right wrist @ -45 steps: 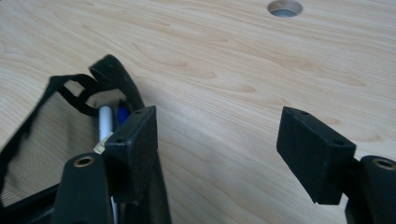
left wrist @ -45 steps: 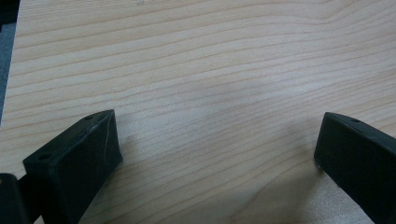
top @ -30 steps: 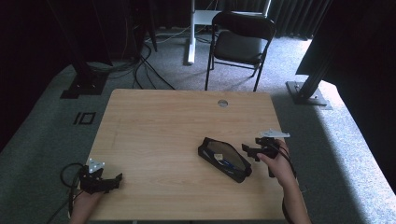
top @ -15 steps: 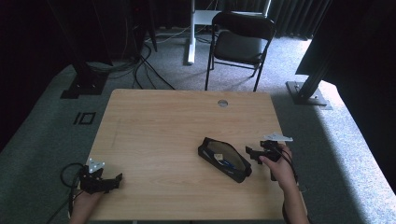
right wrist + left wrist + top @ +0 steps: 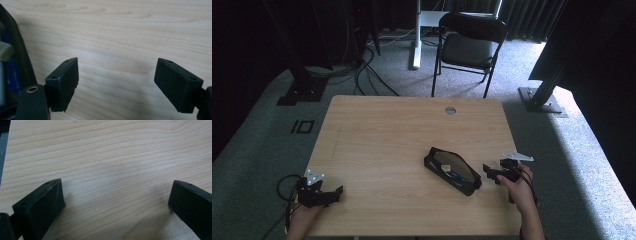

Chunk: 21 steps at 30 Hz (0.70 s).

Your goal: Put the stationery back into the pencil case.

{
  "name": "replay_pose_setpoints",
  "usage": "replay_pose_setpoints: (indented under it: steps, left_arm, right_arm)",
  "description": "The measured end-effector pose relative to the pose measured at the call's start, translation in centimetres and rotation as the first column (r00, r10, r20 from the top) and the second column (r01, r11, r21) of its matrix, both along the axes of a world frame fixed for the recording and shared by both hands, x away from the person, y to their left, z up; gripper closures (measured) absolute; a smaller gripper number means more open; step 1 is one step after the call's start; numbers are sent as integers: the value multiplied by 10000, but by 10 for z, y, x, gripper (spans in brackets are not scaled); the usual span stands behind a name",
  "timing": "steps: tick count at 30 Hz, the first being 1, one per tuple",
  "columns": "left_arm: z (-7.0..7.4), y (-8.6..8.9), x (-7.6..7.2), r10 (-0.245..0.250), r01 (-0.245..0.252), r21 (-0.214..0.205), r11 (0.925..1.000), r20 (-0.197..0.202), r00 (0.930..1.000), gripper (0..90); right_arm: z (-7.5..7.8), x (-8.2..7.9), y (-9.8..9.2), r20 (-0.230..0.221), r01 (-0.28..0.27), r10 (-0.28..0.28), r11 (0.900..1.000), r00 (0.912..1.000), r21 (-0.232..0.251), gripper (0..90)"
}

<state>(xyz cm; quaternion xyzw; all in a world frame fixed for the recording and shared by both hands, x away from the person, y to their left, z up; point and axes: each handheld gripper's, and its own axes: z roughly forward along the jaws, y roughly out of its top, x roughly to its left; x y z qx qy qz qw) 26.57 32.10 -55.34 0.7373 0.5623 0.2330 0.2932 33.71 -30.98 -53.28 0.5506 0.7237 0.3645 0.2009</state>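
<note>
Both sets of jaws empty, pouch lying free on the counter.
My right gripper [image 5: 493,172] has just been opening, nothing between its jaws, just beside the black pouch [image 5: 452,170]; left gripper [image 5: 332,192] gapes wide, well apart. Next I judge a re-grasp at the pouch's rim.

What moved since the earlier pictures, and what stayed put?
The right gripper slid a little toward the person's edge of the wooden table, beside the open black zip pouch; its fingers have just been opening, with nothing between them. The pouch and the left gripper stayed put.
</note>
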Motion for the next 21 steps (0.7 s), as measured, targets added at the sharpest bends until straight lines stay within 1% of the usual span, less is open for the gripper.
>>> replay_pose_setpoints:
  steps: [3, 7, 12, 15, 17, 20, 21]
  left_arm:
    - [0, 0, 0, 6, -5, -2, 10000, 14, 10000, 6]
    - [0, 0, 0, -5, 5, 14, 10000, 8, 10000, 6]
    - [0, 0, 0, -5, 5, 14, 10000, 7, 10000, 6]
    - [0, 0, 0, 0, 0, 12, 10000, 6, 10000, 6]
    - [0, 0, 0, -6, 6, 15, 10000, 8, 10000, 6]
    - [0, 0, 0, -5, 5, 15, 10000, 7, 10000, 6]
    - [0, 0, 0, -5, 5, 15, 10000, 7, 10000, 6]
  right_arm:
    - [-4, -5, -2, -63, 120, -119, 9999, 9999, 70, 195]
    - [-10, -12, -5, -59, 155, -155, 9998, 9999, -81, 194]
    - [-17, -20, -9, -213, 485, -486, 9988, 9986, -64, 181]
    - [-21, -24, -10, -273, 659, -664, 9976, 9974, -197, 181]
    - [-22, -27, -11, -191, 739, -743, 9971, 9971, -201, 180]
    - [-24, -31, -11, -58, 766, -770, 9958, 9970, -492, 160]
    - [-24, -31, -11, -58, 766, -770, 9958, 9970, -492, 160]
